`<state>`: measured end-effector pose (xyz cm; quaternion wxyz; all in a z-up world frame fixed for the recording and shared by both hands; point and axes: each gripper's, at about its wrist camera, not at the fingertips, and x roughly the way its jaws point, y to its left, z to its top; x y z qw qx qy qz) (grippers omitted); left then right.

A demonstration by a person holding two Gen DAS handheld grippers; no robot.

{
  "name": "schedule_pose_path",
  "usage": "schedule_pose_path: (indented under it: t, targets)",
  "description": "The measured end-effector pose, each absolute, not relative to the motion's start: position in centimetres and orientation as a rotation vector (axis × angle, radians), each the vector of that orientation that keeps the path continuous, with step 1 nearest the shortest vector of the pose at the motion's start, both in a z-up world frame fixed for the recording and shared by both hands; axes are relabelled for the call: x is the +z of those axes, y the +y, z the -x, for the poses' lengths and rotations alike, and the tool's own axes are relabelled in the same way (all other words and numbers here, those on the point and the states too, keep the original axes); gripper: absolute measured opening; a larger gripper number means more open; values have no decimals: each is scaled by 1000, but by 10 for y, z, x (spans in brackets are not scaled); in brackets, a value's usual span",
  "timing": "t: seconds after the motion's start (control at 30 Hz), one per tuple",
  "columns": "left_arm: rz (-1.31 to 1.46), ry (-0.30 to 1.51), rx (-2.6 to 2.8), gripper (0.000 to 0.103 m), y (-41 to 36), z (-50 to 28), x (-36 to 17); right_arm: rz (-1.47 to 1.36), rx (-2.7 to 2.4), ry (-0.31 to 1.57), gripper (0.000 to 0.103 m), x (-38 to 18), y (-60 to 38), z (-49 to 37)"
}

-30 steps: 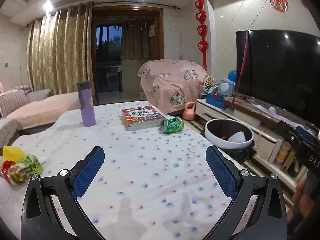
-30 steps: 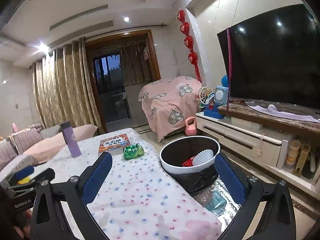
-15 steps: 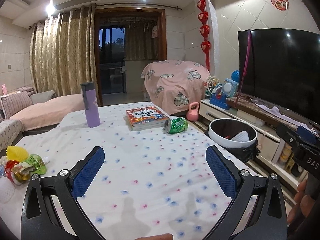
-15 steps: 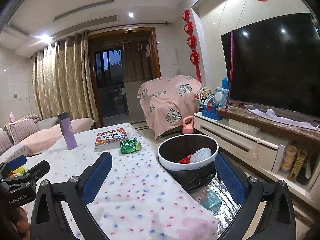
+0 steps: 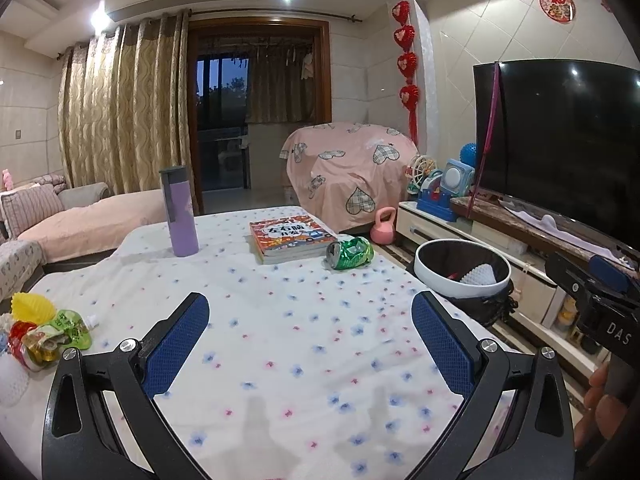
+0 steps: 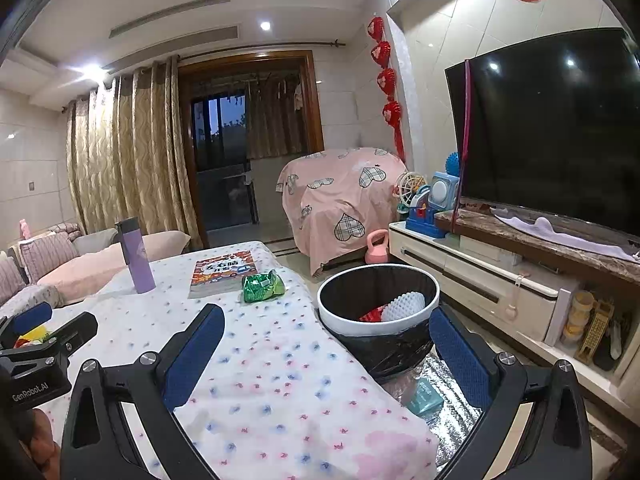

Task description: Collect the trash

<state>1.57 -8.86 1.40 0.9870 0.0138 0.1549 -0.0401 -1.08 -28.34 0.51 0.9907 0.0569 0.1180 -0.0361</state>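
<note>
Both tools level, jaws spread, empty.

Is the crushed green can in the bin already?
No, the crushed green can lies on the tablecloth beside the book, outside the bin.

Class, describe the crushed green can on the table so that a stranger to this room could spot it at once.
Start at the table with the flower-dotted white cloth. Along its far edge stand a purple bottle and a colourful book. The crushed green can lies on its side just right of the book, toward the trash bin: the only shiny, dented green thing there.
</note>
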Motion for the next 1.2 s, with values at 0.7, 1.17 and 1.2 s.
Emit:
schedule_pose_path:
  t: [0.7,1.17,1.2]
  targets:
    - [-25,311,-89,103,-90,-14,13,-118,-64,234,103,10,-283,14]
    - [-24,314,-89,103,-89,-16,12,-116,-61,225,103,11,-282,15]
    - [-25,315,-88,103,-90,-16,12,-116,-60,225,103,11,-282,15]
